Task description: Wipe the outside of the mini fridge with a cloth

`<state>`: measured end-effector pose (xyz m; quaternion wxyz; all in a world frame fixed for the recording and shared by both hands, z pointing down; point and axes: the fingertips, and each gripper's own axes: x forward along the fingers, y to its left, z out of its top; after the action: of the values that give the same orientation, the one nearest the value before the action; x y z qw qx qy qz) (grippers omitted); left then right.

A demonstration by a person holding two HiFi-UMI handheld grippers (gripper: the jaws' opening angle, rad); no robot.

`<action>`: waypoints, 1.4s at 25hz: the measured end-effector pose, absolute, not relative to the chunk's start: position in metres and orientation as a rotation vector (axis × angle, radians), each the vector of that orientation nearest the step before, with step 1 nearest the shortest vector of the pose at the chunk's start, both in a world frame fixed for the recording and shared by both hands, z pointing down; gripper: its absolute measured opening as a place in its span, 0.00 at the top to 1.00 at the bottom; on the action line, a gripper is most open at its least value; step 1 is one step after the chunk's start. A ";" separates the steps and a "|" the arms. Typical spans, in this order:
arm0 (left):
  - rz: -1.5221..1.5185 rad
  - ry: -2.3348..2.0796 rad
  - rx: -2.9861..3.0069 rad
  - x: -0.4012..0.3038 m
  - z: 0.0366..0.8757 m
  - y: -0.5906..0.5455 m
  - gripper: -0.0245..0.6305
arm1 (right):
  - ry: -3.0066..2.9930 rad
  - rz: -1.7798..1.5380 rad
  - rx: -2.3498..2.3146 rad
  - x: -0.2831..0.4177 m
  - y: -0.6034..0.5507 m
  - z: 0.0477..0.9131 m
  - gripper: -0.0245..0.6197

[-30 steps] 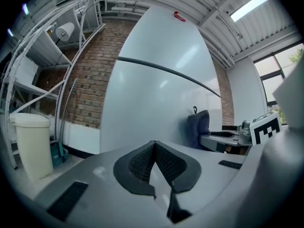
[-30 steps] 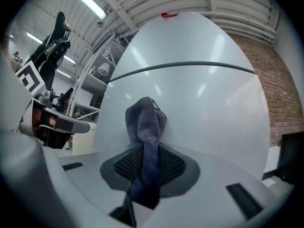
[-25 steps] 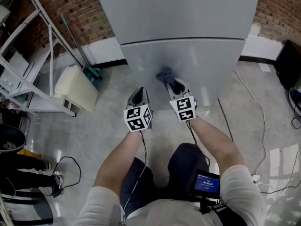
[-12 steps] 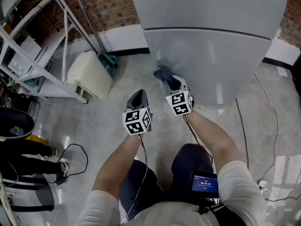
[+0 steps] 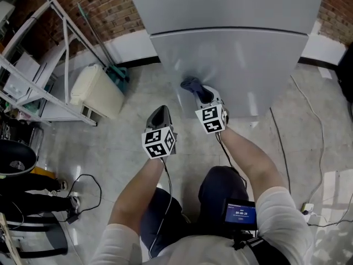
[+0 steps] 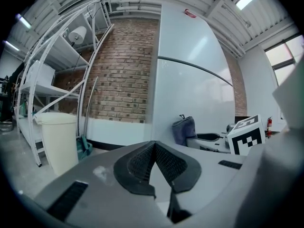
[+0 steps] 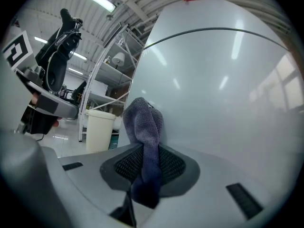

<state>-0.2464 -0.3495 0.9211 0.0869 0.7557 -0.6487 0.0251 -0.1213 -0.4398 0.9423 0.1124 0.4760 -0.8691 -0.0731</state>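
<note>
Our left gripper (image 5: 160,114) hangs idle, jaws together on nothing. Our right gripper (image 5: 202,95) pinches the grey-blue cloth (image 5: 191,85) against the mini fridge (image 5: 237,65) door's lower left. We judge that so narrow a pinch could let the cloth slip out under pressure. The door is smooth and glossy. A white rack (image 5: 52,110) and a bin (image 5: 96,95) stand left, on a pale floor (image 5: 127,148).

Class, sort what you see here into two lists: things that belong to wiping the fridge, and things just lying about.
Belongs to the job:
- fridge
- cloth, held at the fridge door
- right gripper, shut on the cloth

Just lying about:
- white bin
- shelf rack
- broom
- left gripper, shut on nothing, idle
</note>
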 end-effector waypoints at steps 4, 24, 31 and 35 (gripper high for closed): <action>0.067 -1.872 2.291 -0.210 0.923 -0.360 0.96 | -2.511 -0.219 1.449 -0.076 -0.440 0.942 0.83; 0.100 -1.602 2.461 -0.038 0.933 -0.388 0.96 | -2.231 -0.073 1.881 0.184 -0.448 0.933 0.83; 0.116 -1.591 2.459 -0.030 0.940 -0.391 0.96 | -2.187 -0.032 1.941 0.216 -0.451 0.938 0.83; 0.109 -1.601 2.450 -0.035 0.942 -0.390 0.96 | -2.188 -0.030 1.946 0.213 -0.447 0.939 0.83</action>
<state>-0.0353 -0.3904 0.9418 0.1063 0.8318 -0.5436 0.0370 0.2126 -0.4469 0.9394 0.1064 0.6607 -0.7430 -0.0101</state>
